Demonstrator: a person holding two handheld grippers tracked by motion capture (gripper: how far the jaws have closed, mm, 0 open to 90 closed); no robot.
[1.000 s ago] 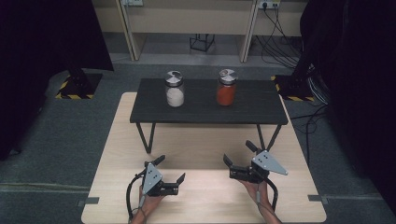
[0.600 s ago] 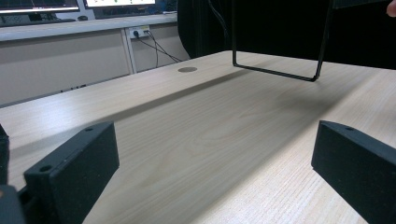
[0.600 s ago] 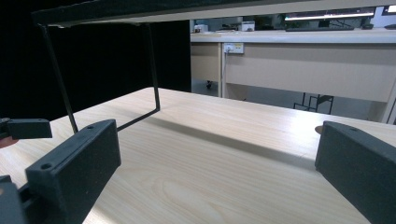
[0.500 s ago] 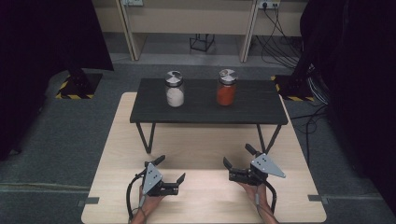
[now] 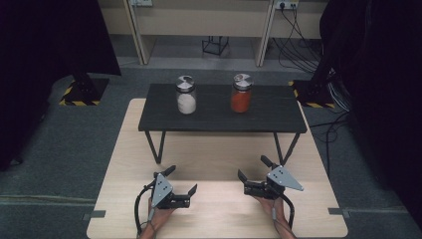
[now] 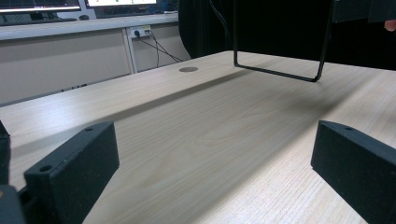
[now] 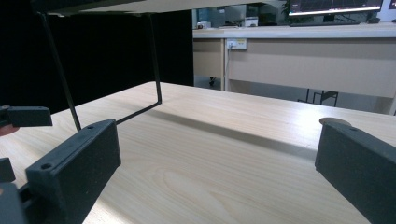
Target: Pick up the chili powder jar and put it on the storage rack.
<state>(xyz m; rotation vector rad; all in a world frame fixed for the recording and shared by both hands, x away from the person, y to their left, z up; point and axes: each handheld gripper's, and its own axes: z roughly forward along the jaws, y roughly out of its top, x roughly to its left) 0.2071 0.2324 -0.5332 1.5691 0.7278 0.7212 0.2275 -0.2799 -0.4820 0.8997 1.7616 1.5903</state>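
Jars (image 5: 186, 94) on raised shelf (image 5: 219, 119); left tongs (image 5: 181, 181), right tongs (image 5: 253, 168) both apart, empty.

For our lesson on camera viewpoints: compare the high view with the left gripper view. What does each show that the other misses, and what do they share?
High view alone: the white-filled jar and red-filled jar standing apart on the black raised shelf, plus the left gripper and right gripper, both open. Left gripper view alone: a wall socket and monitors behind a desk. Shared: the wooden table and a wire shelf leg.
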